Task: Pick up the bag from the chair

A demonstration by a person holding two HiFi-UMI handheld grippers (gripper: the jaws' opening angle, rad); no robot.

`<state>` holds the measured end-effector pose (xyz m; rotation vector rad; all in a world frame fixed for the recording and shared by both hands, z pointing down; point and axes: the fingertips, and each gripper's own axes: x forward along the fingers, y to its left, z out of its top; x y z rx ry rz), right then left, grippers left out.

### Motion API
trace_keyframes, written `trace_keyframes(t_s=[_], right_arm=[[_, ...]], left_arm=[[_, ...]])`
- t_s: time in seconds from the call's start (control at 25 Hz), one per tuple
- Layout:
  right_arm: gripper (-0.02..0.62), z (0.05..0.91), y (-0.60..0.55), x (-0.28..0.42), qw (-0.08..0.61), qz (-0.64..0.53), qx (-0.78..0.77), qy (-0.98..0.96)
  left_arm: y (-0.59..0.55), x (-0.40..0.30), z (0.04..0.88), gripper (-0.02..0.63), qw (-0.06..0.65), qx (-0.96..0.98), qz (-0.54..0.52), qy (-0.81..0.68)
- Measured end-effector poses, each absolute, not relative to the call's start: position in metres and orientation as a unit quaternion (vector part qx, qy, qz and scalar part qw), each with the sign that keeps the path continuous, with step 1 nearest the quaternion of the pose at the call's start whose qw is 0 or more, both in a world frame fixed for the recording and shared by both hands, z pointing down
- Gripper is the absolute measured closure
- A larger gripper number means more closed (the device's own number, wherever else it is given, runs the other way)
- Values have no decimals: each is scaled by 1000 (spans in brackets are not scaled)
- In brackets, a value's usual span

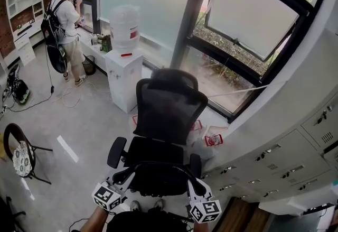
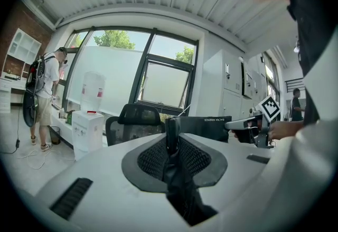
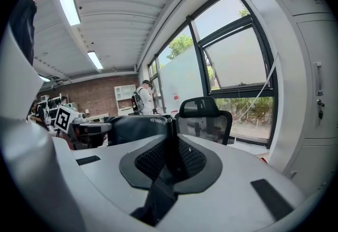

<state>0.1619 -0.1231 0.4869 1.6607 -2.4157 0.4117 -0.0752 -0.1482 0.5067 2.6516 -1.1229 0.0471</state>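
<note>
Pinching black bag (image 2: pixel 208 126) — left gripper (image 2: pixel 172 138), right gripper (image 3: pixel 171 138) fingers (image 3: pixel 153 159) both clamped on it; chair (image 1: pixel 169 104) beyond.

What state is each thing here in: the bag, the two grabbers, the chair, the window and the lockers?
bag: held up between both grippers, in front of the chair.
left gripper: shut on one bag strap.
right gripper: shut on a bag strap too.
chair: upright, seat turned toward the person.
window: pane tilted open.
lockers: doors shut.
</note>
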Motion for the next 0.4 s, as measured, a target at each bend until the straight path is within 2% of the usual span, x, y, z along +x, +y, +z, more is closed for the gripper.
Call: trace_keyframes(t_s=[0.4], right_arm=[[558,490,-123,168,95,139,559,-812]], left_arm=[[-147,-67,507,546,135,913,13,-386]])
